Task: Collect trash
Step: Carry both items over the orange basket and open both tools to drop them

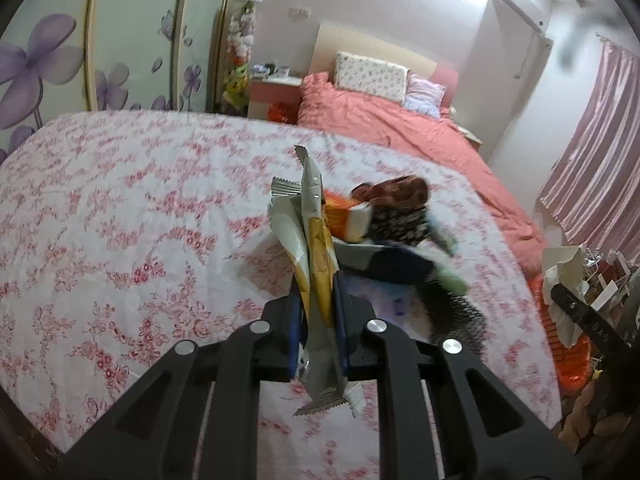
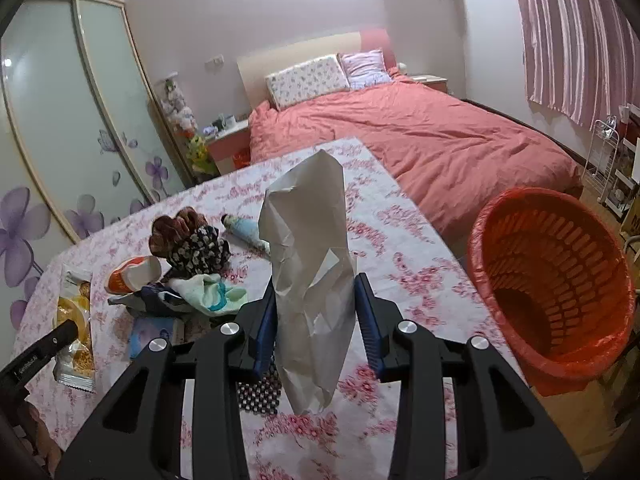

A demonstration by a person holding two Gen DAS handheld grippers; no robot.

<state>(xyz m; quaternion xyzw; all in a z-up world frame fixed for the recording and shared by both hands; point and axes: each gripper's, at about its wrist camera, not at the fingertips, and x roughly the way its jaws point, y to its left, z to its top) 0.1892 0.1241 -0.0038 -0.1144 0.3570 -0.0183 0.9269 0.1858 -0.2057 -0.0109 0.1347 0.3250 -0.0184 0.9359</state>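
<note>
Crumpled white paper [image 2: 310, 280] stood clamped upright in your right hand-held gripper [image 2: 316, 320], above the floral-clothed desk [image 2: 400, 240] and left of the orange basket [image 2: 552, 288]. Your left hand-held gripper [image 1: 316, 320] was closed on a yellow snack wrapper [image 1: 316, 248], lifted over the desk near a pile of clothes and packaging [image 1: 384, 216].

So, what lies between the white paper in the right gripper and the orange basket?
In the right wrist view, only bare floral tablecloth separates the paper from the basket.
</note>
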